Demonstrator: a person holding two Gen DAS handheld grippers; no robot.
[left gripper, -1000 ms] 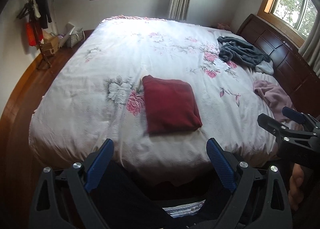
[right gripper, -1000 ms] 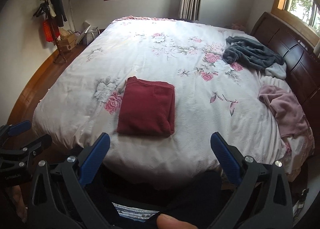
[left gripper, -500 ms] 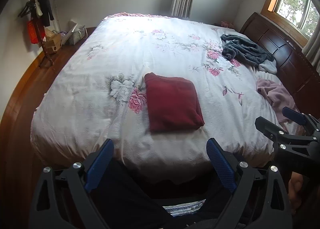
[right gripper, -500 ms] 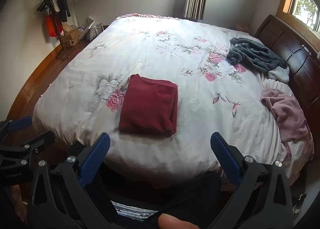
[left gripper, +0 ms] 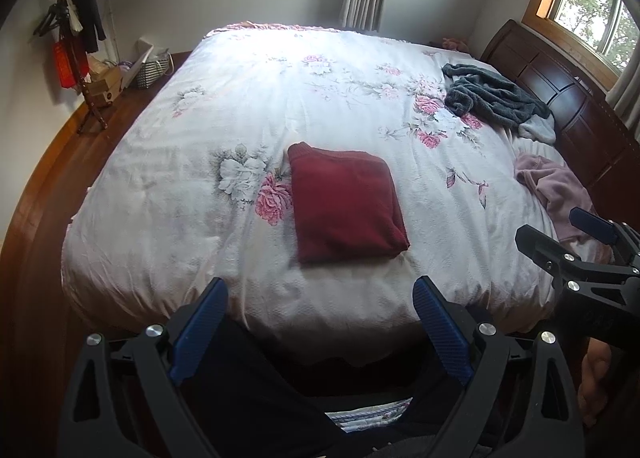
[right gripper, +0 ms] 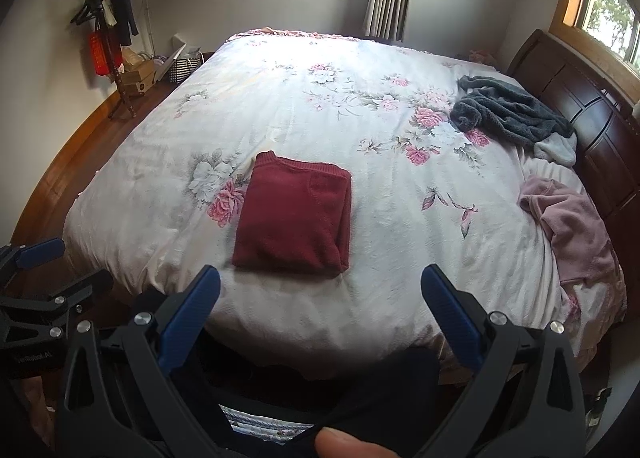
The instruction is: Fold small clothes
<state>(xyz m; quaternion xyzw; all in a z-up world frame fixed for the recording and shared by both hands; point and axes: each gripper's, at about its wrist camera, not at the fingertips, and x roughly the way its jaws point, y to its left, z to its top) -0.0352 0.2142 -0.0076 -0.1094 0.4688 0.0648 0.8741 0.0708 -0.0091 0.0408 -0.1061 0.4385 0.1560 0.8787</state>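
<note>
The red top point(left gripper: 346, 203) lies folded into a neat rectangle near the middle of the bed's point(left gripper: 160, 161) near edge, its long axis running away from that edge toward the far one. Both tools are held back off the near edge, clear of the bedding: the left gripper point(left gripper: 320, 332) has its jaws spread wide and empty, and the right gripper point(right gripper: 320, 318) likewise stands wide with nothing between its fingers. The red piece looks done, so the next garment is probably one of the two unfolded ones along the headboard point(right gripper: 592, 121) edge: the pink top point(right gripper: 576, 225) crumpled toward the near right corner, and the grey top point(right gripper: 512, 113) heaped further along that edge. Both lie off to the right of the tools, so the right gripper is the nearer, and the pink top is the closer reach.
</note>
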